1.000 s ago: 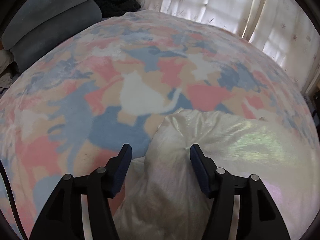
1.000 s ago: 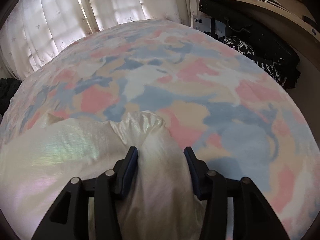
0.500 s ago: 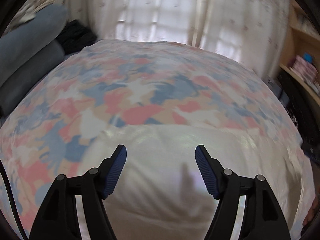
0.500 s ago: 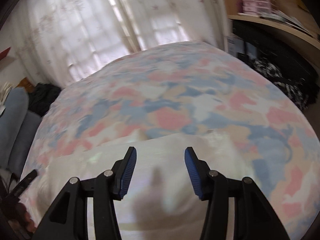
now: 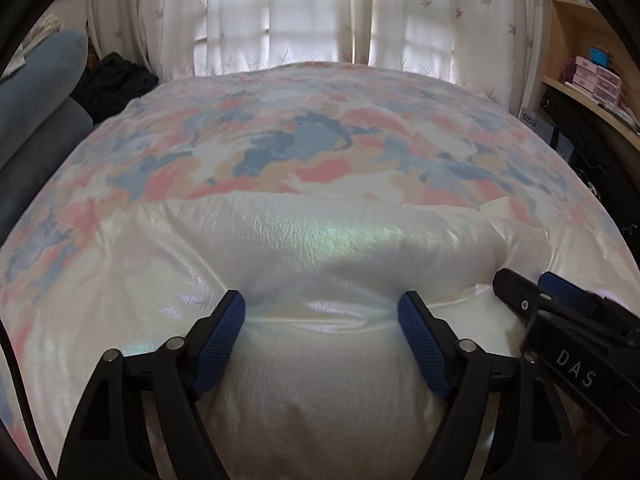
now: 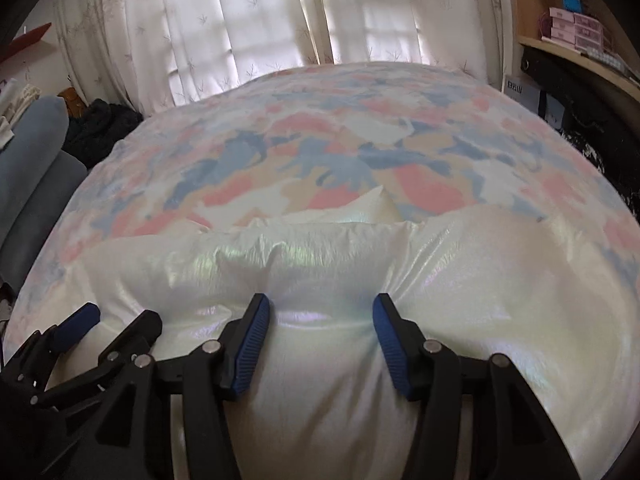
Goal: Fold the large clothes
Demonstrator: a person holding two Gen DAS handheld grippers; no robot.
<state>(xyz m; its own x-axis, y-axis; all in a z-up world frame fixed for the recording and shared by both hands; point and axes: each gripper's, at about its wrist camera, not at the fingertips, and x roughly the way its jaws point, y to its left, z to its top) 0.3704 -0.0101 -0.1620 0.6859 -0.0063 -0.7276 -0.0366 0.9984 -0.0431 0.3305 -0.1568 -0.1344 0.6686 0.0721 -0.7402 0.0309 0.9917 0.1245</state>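
Left wrist view: two claws, left claw [image 5: 322, 326] and right claw [image 5: 532, 284], both opening over one white garment [image 5: 320, 248].

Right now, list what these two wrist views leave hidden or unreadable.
- Near part of the shiny white iridescent garment: both views, cut off by the bottom edge and covered by the claws' black frames.
- Small pink boxes on the wooden shelf: both views, print too small.
- Person's hands: neither view shows them.
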